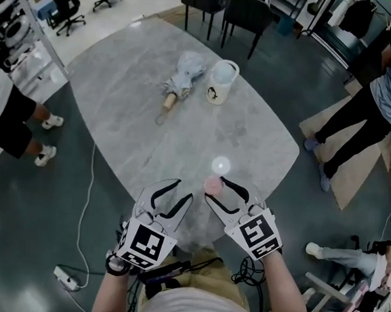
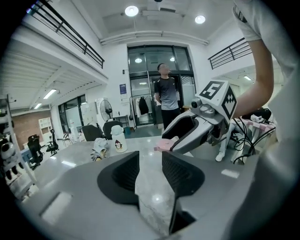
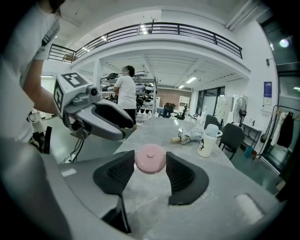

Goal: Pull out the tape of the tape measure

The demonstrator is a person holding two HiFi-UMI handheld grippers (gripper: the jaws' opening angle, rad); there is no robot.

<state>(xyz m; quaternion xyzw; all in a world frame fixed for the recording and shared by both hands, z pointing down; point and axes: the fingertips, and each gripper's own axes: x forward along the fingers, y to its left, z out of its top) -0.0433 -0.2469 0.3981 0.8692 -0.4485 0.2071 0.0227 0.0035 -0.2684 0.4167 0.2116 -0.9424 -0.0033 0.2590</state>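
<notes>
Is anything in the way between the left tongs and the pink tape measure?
No, nothing visible is. The right tongs grip the pink tape measure, and the open, empty left tongs are right beside it with only air between them.

Pink tape measure (image 3: pixel 150 159), grey marbled table (image 1: pixel 132 99), white bottle (image 1: pixel 222 81), pale blue umbrella (image 1: pixel 187 70)

The umbrella (image 1: pixel 182 76) lies on the far part of the worktop (image 1: pixel 131 112), and the bottle (image 1: pixel 222 81) stands just right of it. Over the near edge, the tape measure (image 1: pixel 213 185) is gripped between the right hand-held gripper's (image 1: pixel 215 188) jaws. The left hand-held gripper (image 1: pixel 184 188) is just beside it. Chairs (image 1: pixel 247 14) stand behind the worktop.
</notes>
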